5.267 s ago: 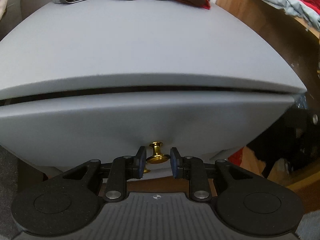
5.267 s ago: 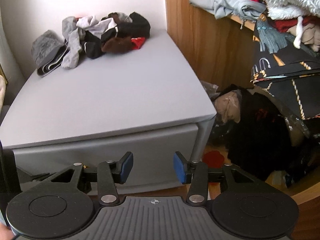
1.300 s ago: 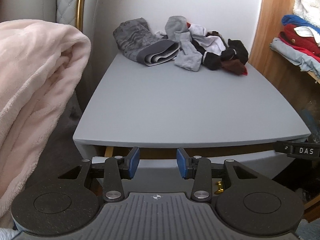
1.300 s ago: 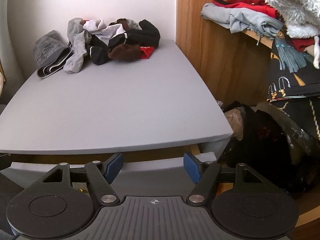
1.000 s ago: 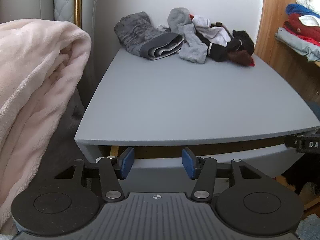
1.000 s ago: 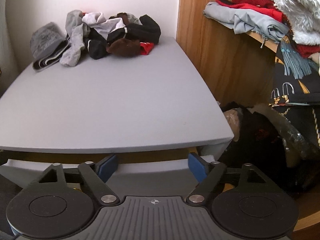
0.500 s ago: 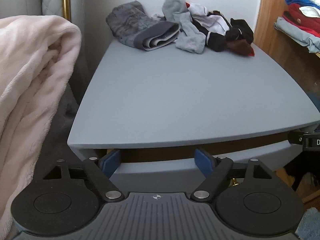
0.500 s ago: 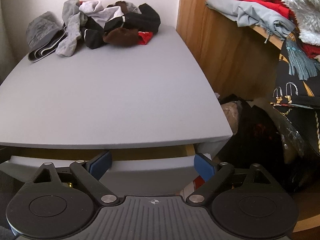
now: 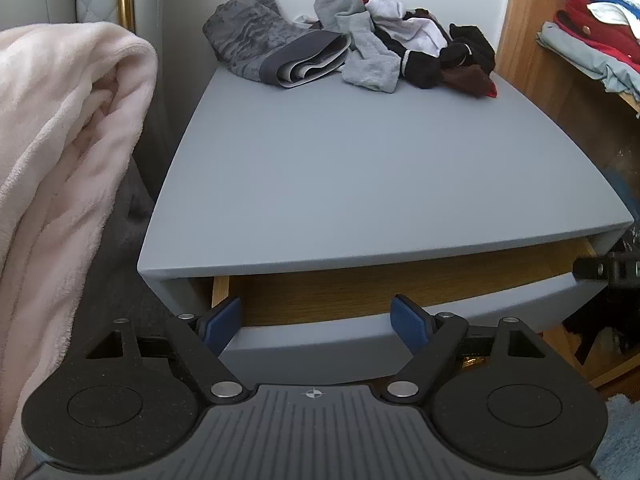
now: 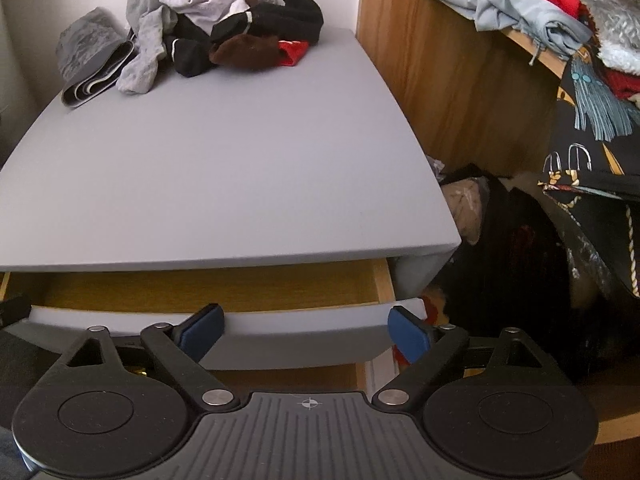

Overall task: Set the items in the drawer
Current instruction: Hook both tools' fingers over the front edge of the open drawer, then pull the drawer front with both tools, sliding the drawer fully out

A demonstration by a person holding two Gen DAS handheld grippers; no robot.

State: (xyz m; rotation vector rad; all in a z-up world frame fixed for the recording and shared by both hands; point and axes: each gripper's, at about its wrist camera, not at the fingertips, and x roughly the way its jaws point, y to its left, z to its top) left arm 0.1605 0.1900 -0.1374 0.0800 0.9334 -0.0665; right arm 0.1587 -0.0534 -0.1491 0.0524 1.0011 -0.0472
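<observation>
A grey nightstand (image 9: 360,160) has its top drawer (image 9: 320,344) pulled partly out, and the wooden inside (image 9: 360,292) shows nothing in it. At the back of the top lies a pile of socks (image 9: 404,52) beside folded grey underwear (image 9: 272,52). My left gripper (image 9: 318,320) hangs open in front of the drawer, holding nothing. In the right wrist view the same drawer (image 10: 200,320) and sock pile (image 10: 240,32) appear, and my right gripper (image 10: 304,332) is open and bare over the drawer's front right part.
A pink blanket (image 9: 60,160) hangs at the left. A wooden wardrobe side (image 10: 440,80) with stacked clothes (image 10: 520,8) stands right of the nightstand. Dark clothing (image 10: 520,260) lies on the floor there. The right gripper's tip (image 9: 608,270) shows at the left view's right edge.
The drawer, shut five seconds ago with my left gripper at its gold knob, now stands partly out. Both grippers have risen and opened wider over the last second.
</observation>
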